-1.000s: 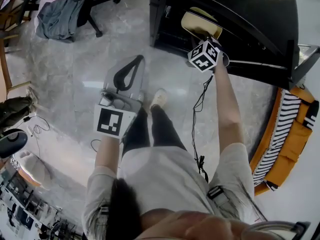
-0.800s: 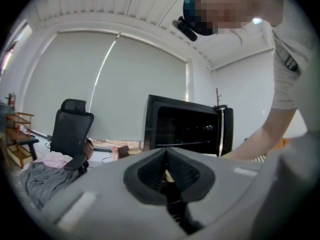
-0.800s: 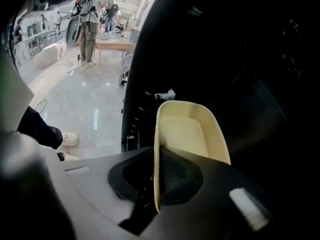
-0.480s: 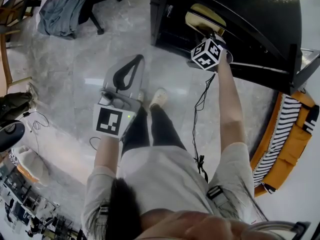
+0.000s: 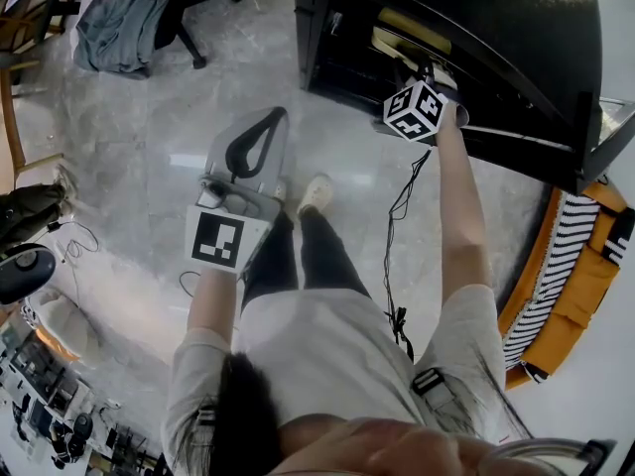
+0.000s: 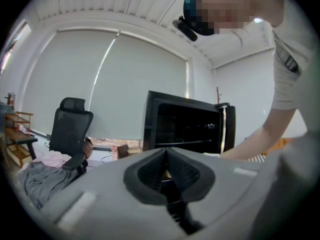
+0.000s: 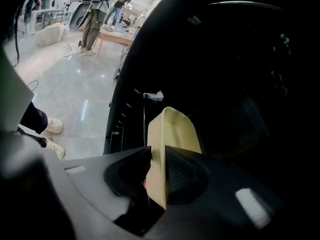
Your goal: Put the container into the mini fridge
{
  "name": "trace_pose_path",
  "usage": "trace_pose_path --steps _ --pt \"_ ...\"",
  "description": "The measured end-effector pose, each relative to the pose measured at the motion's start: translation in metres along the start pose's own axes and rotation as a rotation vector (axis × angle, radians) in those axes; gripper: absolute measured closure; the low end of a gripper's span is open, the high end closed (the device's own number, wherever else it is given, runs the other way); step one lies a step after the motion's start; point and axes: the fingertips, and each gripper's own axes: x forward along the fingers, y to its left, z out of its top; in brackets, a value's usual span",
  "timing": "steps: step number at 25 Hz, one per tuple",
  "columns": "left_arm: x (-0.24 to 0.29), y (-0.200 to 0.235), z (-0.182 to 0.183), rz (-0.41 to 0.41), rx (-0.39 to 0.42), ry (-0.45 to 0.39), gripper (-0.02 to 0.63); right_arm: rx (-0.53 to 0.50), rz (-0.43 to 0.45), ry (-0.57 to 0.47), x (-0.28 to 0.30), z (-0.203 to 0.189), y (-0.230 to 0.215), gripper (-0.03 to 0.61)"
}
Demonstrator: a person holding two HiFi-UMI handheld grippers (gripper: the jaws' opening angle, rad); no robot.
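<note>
Cream container [image 7: 175, 129] has gone deeper into the mini fridge [image 5: 516, 38] at one o'clock, pinched by the right gripper [image 7: 156, 174]. The left gripper [image 6: 167, 169] is closed and empty. Next: set down, release.

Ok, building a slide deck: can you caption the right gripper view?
Right gripper clamps a pale yellow container by its wall at the open black mini fridge.
</note>
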Motion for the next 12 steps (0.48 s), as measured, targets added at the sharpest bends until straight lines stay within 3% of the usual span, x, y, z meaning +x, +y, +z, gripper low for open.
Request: trace_pose_path --steps 12 --pt "0.006 0.006 -0.003 0.002 -0.003 0.009 0.612 -0.007 -0.046 0.069 0.015 -0.015 -0.017 0.506"
